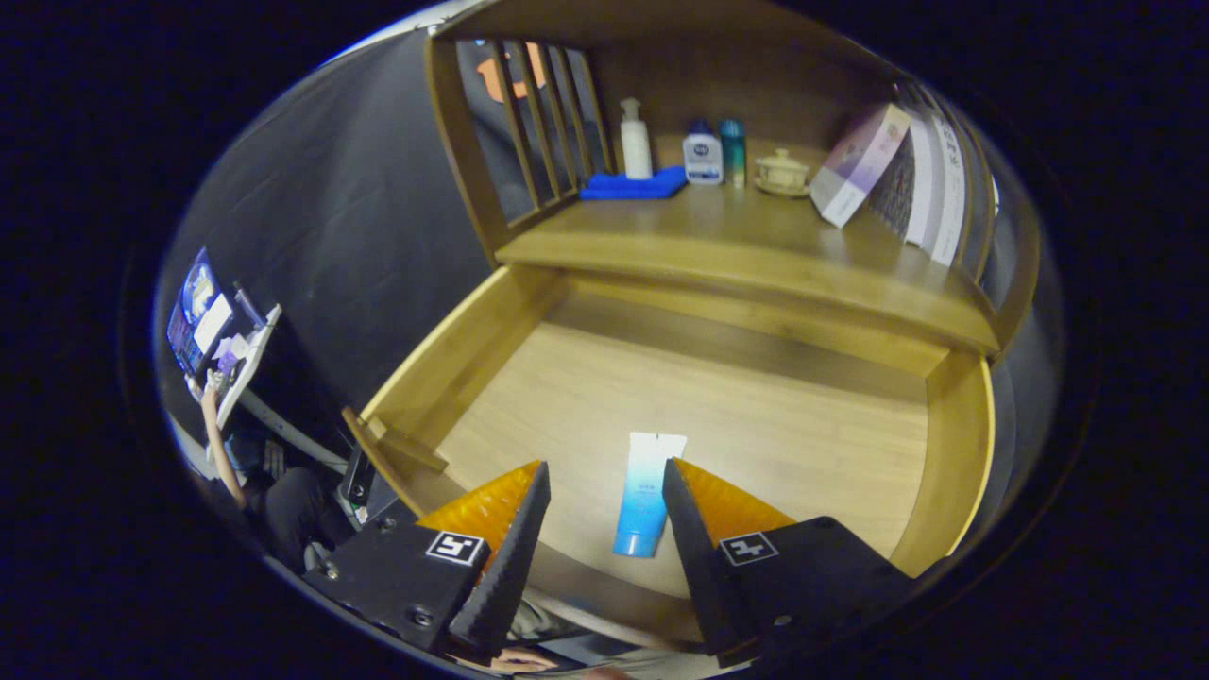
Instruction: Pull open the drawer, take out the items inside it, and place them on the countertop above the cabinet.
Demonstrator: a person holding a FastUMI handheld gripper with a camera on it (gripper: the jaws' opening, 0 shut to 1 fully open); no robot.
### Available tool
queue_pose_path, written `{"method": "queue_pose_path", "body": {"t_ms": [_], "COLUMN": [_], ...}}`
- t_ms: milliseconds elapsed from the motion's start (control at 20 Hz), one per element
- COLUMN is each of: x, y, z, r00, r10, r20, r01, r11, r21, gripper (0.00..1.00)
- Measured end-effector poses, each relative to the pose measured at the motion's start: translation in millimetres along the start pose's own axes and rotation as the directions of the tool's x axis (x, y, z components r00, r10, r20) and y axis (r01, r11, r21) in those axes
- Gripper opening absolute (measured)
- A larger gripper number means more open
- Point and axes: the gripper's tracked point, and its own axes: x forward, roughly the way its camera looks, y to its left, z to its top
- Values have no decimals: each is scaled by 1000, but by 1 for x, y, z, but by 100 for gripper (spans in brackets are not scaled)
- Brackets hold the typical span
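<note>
While the drawer [954, 444] is already standing open, I am holding the gripper [604, 482] with fingers apart above the tube [646, 496] lying inside, which I am judging still needs lifting to the countertop [718, 236].

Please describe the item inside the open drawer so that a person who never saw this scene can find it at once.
Below the countertop the wooden drawer is pulled open. On its floor lies one tube, between the fingers of the open gripper, close to one of them. It is white fading to blue and lies flat, while the bottles stand on the countertop.
</note>
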Motion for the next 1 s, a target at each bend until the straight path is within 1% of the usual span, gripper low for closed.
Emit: {"method": "queue_pose_path", "body": {"t_ms": [100,250,450,550,650,850,1000], "x": [16,34,46,52,57,64,66], "y": [-4,-8,-11,-11,-15,-22,-24], "z": [-10,-23,-29,-38,-45,-49,-50], "r00": [996,974,944,919,902,882,866], "r10": [-5,-16,-60,-89,-116,-167,-199], "r20": [-93,-228,-324,-383,-415,-440,-458], "r01": [6,21,60,86,107,154,164], "r11": [1000,1000,998,996,993,986,980], "r21": [6,18,-9,-23,-44,-66,-114], "gripper": [77,77,77,77,77,77,77]}}
